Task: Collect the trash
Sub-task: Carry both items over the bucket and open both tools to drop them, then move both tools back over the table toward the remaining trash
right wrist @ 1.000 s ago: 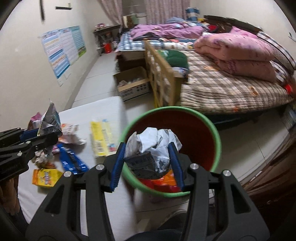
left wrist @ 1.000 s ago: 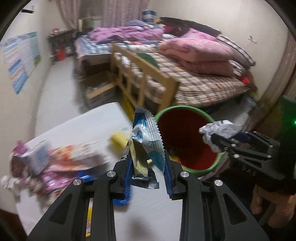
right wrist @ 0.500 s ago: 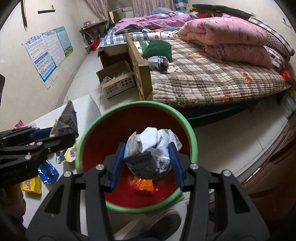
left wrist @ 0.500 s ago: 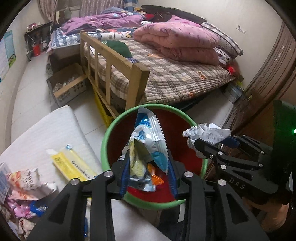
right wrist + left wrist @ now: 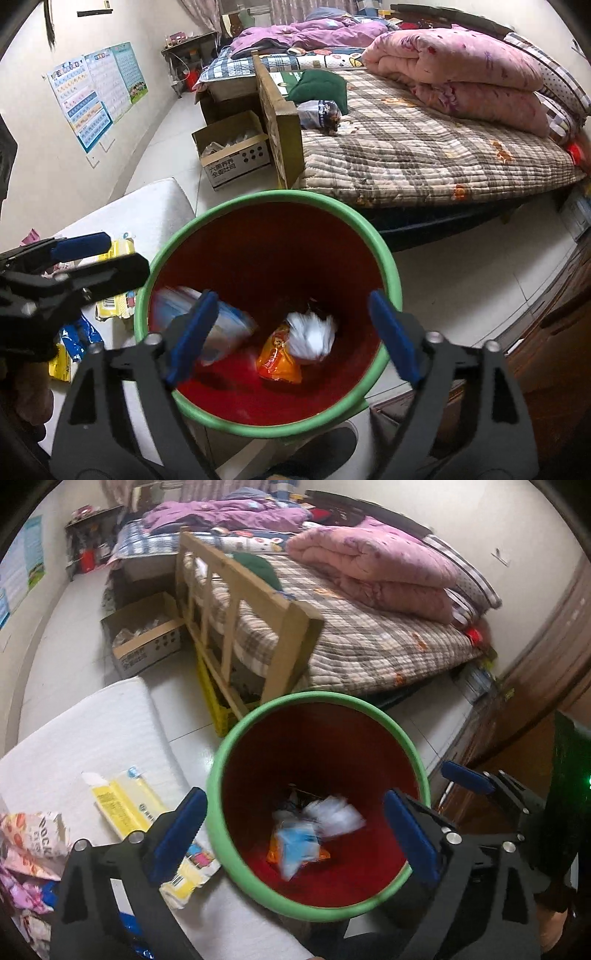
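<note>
A red bin with a green rim (image 5: 236, 731) stands on the floor beside the white table, right under both grippers. My left gripper (image 5: 295, 823) hangs over its mouth, jaws opening with nothing between them. My right gripper (image 5: 295, 321) is over the bin too, jaws opening and empty. Inside the bin, a blue-and-white snack wrapper (image 5: 295, 845) shows blurred, and a crumpled white paper ball (image 5: 312, 336) lies against an orange packet (image 5: 279, 360). In the right wrist view the left gripper (image 5: 107, 254) pokes in from the left at the bin's rim (image 5: 388, 258).
The white table (image 5: 92, 731) carries a yellow packet (image 5: 122, 805) and several snack wrappers (image 5: 29, 845) at its left. Behind the bin stand a bed with a wooden footboard (image 5: 258, 602) and a cardboard box (image 5: 147, 642). A shoe (image 5: 325, 450) is by the bin.
Both grippers came forward and down over the bin, then opened. The blue wrapper left the left jaws and the paper ball left the right jaws; both dropped into the bin.
</note>
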`<action>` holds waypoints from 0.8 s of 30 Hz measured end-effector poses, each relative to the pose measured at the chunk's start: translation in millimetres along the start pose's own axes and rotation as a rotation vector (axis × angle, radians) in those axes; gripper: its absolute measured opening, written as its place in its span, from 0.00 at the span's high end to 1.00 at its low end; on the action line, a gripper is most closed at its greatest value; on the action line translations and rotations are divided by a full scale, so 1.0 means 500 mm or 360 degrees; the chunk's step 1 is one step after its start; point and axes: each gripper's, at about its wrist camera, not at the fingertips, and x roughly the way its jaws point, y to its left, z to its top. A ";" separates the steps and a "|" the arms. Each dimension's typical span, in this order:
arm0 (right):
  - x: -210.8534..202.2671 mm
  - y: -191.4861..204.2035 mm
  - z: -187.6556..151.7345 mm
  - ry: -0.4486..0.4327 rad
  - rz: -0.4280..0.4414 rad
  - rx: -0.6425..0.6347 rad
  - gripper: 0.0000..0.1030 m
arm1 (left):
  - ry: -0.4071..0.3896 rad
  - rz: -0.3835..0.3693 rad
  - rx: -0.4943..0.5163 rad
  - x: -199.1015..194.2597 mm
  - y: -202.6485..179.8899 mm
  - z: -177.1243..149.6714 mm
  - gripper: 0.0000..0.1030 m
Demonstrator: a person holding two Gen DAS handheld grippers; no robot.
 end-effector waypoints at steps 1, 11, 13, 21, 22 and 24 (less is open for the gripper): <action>0.000 0.002 0.000 0.0007 0.0000 -0.0004 0.10 | 0.0002 0.0003 -0.0015 -0.002 0.006 -0.002 0.09; -0.051 0.066 -0.006 -0.0025 -0.0012 -0.0076 0.05 | -0.0071 0.0111 -0.0051 -0.092 0.056 -0.032 0.08; -0.064 0.080 -0.008 -0.0041 -0.0012 -0.0086 0.05 | -0.0099 0.0155 -0.0061 -0.125 0.074 -0.042 0.08; -0.128 0.185 -0.013 -0.0112 0.0041 -0.0179 0.05 | -0.0187 0.0268 -0.0128 -0.254 0.154 -0.102 0.08; -0.134 0.199 -0.015 -0.0119 0.0048 -0.0192 0.05 | -0.0197 0.0282 -0.0144 -0.272 0.168 -0.114 0.08; -0.146 0.231 -0.020 -0.0134 0.0063 -0.0221 0.04 | -0.0219 0.0311 -0.0174 -0.306 0.194 -0.135 0.08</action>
